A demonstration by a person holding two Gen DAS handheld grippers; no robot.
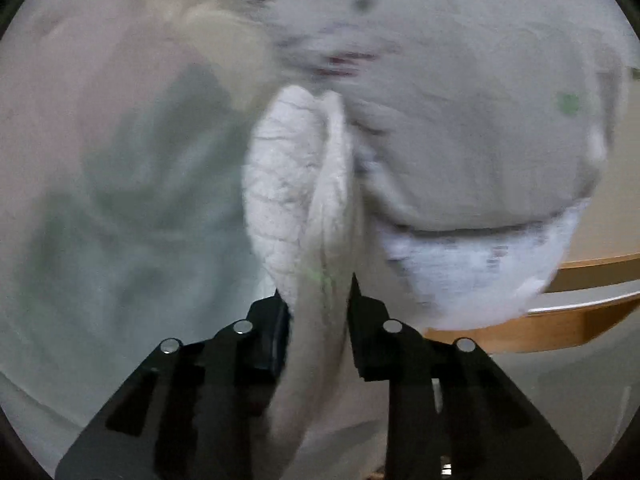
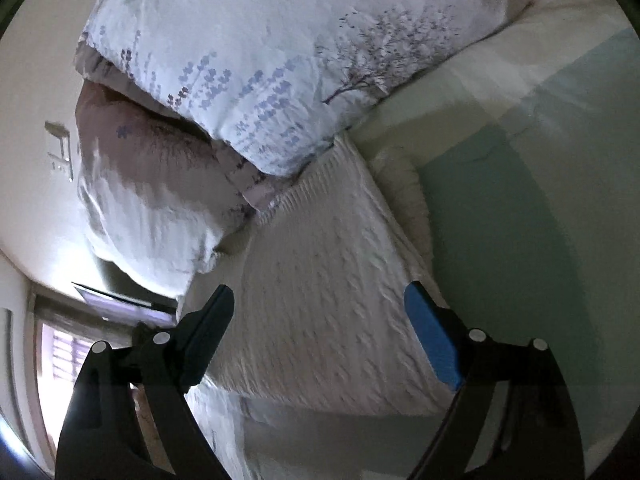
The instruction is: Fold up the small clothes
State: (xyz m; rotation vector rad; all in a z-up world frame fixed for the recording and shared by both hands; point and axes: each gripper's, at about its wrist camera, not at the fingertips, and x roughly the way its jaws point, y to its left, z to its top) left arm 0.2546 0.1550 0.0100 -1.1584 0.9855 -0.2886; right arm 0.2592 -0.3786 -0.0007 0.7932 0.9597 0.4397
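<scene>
A cream cable-knit garment point(image 2: 332, 264) lies on the bed. My left gripper point(image 1: 318, 312) is shut on a bunched fold of the knit garment point(image 1: 288, 184), which rises upright between the two black fingers point(image 1: 268, 336). The left wrist view is blurred. My right gripper point(image 2: 320, 320) is open and empty, its jaws wide apart just above the flat part of the knit. One pad point(image 2: 434, 344) is blue. The garment's thick rolled edge point(image 2: 408, 192) runs along its right side.
A floral duvet point(image 2: 260, 60) is heaped beyond the garment and fills the right of the left wrist view point(image 1: 460, 140). A pale green and cream sheet point(image 2: 520, 208) covers the bed. A wooden bed edge point(image 1: 560, 320) shows at the right. A window point(image 2: 60, 360) shows at the lower left.
</scene>
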